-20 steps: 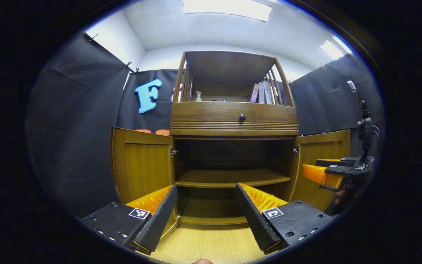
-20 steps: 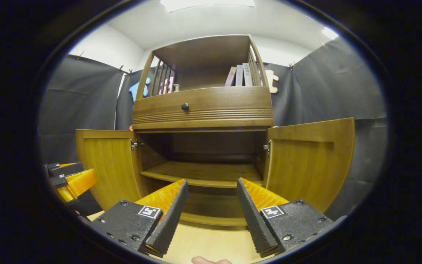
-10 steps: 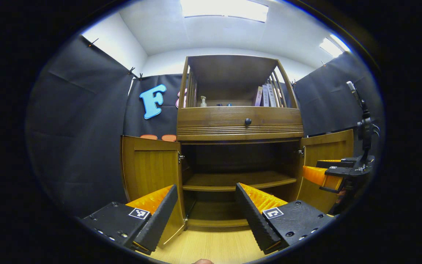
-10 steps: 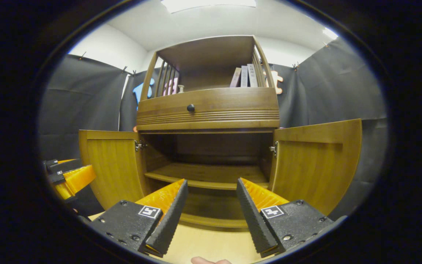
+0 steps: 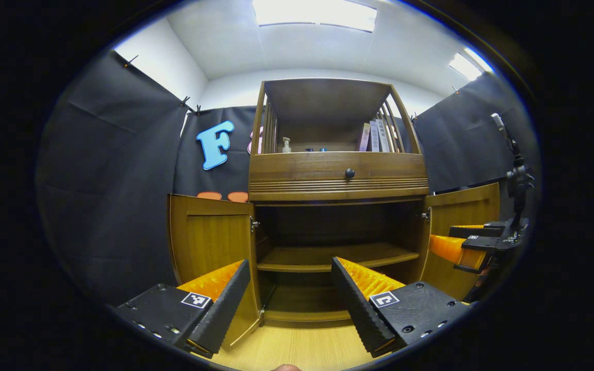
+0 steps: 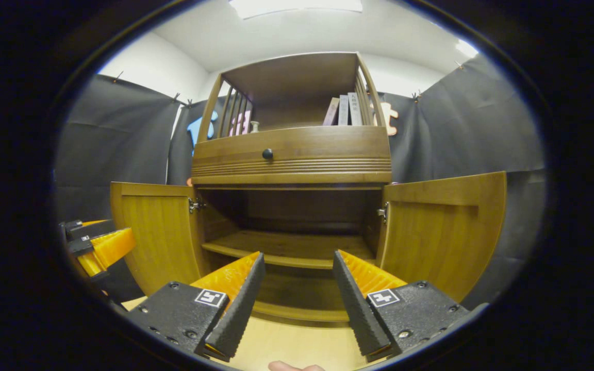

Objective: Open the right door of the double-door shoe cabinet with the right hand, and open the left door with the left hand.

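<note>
The wooden shoe cabinet point(image 5: 338, 178) point(image 6: 292, 154) stands ahead with both lower doors swung wide. Its left door point(image 5: 209, 242) point(image 6: 155, 232) and right door point(image 5: 462, 206) point(image 6: 441, 226) hang out to the sides, baring a dark interior with one shelf point(image 5: 328, 255) point(image 6: 286, 247). My left gripper point(image 5: 289, 293) is open and holds nothing, set back in front of the opening. My right gripper point(image 6: 294, 291) is open too, likewise off the cabinet. The right gripper point(image 5: 469, 245) also appears by the right door in the left gripper view, and the left gripper point(image 6: 98, 247) by the left door in the right gripper view.
A drawer with a dark round knob point(image 5: 349, 173) point(image 6: 267, 153) sits above the doors. The open top shelf holds books point(image 5: 372, 136) point(image 6: 343, 110) and a small bottle point(image 5: 286, 145). Light wooden floor point(image 5: 297, 348) lies before the cabinet. Black cloth walls close in both sides.
Both grippers have drawn back slightly from the cabinet, which now sits a little lower and farther in both views. The doors stay open and both grippers stay open.
</note>
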The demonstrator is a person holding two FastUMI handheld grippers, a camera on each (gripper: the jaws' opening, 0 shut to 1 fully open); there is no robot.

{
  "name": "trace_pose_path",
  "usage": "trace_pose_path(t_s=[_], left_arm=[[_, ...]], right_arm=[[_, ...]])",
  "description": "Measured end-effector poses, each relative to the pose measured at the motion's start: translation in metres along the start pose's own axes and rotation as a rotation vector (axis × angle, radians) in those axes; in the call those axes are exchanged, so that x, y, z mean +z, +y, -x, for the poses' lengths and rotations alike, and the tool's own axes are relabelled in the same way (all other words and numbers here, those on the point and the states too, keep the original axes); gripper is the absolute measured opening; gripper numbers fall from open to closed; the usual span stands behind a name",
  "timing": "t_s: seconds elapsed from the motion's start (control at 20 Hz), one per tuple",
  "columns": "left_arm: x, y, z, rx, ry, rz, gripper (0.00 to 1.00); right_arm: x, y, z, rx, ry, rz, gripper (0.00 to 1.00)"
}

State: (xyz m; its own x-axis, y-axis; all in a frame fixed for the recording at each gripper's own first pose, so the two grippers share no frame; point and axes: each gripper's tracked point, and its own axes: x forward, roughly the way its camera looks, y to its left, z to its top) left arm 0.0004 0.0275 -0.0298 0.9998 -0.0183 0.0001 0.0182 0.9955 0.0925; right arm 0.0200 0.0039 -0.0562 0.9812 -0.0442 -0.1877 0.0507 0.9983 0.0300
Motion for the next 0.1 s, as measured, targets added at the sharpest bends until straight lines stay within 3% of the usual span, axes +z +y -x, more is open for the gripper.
trace_pose_path(t_s=[0.1], left_arm=[[-0.0004, 0.0002, -0.001, 0.0, 0.001, -0.005, 1.0]], right_arm=[[-0.001, 0.0004, 0.0008, 0.002, 0.0, 0.003, 0.86]])
